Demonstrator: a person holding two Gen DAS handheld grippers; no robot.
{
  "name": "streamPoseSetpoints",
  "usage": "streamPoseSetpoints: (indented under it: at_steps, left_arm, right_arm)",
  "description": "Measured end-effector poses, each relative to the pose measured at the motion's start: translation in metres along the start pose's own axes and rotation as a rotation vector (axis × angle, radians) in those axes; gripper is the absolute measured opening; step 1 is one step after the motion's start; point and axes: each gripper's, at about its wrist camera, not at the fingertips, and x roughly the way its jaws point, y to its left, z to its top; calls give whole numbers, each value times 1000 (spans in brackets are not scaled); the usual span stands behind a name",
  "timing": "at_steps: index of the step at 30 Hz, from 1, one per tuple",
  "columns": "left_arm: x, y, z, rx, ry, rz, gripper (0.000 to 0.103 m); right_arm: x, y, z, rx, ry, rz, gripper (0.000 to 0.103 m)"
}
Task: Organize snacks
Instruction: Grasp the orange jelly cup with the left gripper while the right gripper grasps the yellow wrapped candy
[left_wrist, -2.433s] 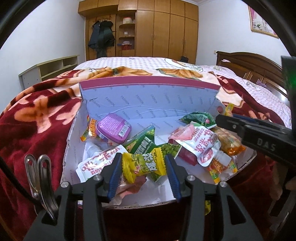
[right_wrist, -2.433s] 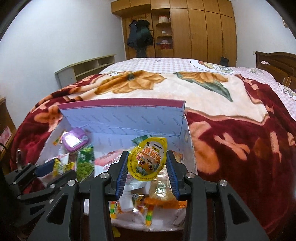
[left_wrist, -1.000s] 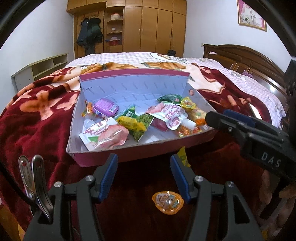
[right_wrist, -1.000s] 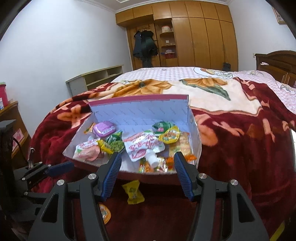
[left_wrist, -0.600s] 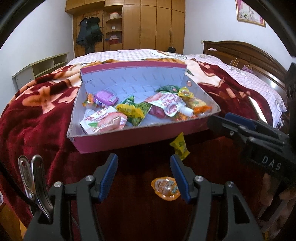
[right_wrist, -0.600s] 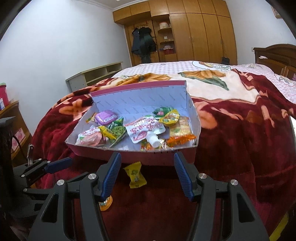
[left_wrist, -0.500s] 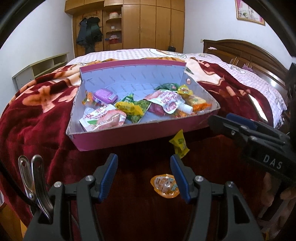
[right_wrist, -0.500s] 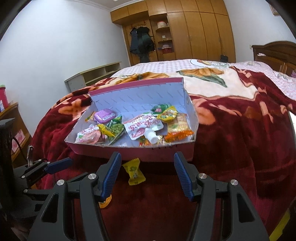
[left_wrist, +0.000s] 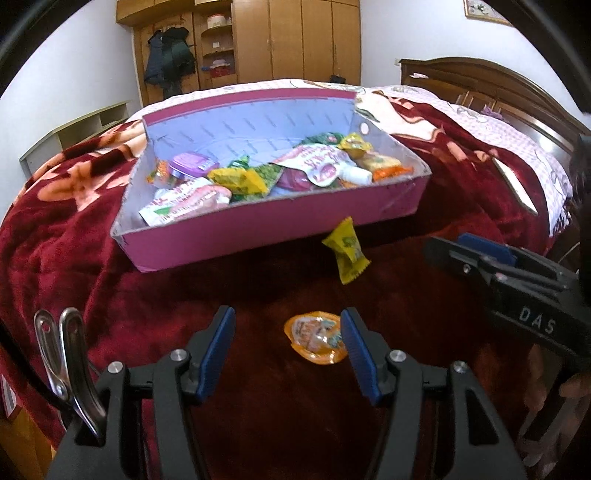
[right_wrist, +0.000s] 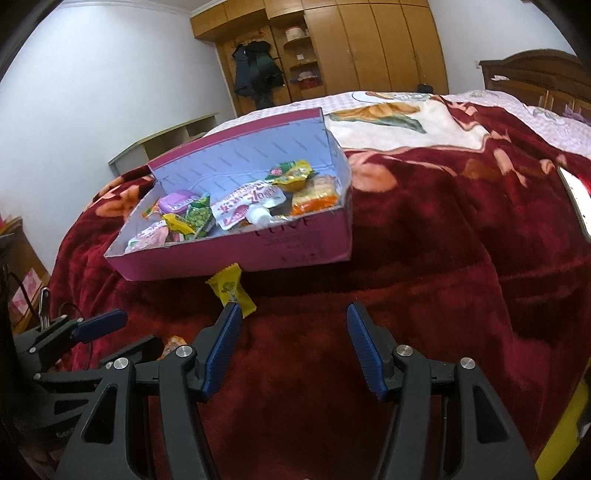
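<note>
Two snacks, the jelly cup (left_wrist: 317, 338) and yellow candy (left_wrist: 346, 249), are lying on the blanket's near edge before the pink box (left_wrist: 258, 225) while I'm lowering my spread, empty left gripper (left_wrist: 288, 350) and right gripper (right_wrist: 293, 347), needing to straddle and pinch each.

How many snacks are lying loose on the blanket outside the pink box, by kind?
Yellow wrapped candy: 1
Orange jelly cup: 1
Total outside the pink box: 2
</note>
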Motion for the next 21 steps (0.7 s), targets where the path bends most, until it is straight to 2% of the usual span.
streamPoseSetpoints:
  at_steps: [3,10,21]
  left_arm:
    - [4,-3,-5,-3,12,-18,63]
    - [18,-12,-9,-9,31,-4,63]
    - [32,-17,-8,-21,10,77,63]
  right_arm:
    - [-1,-2,-4,9,0,7,61]
    - [2,-4,-12,29,4,20,61]
    - [10,-12,-21,43,10,41,61]
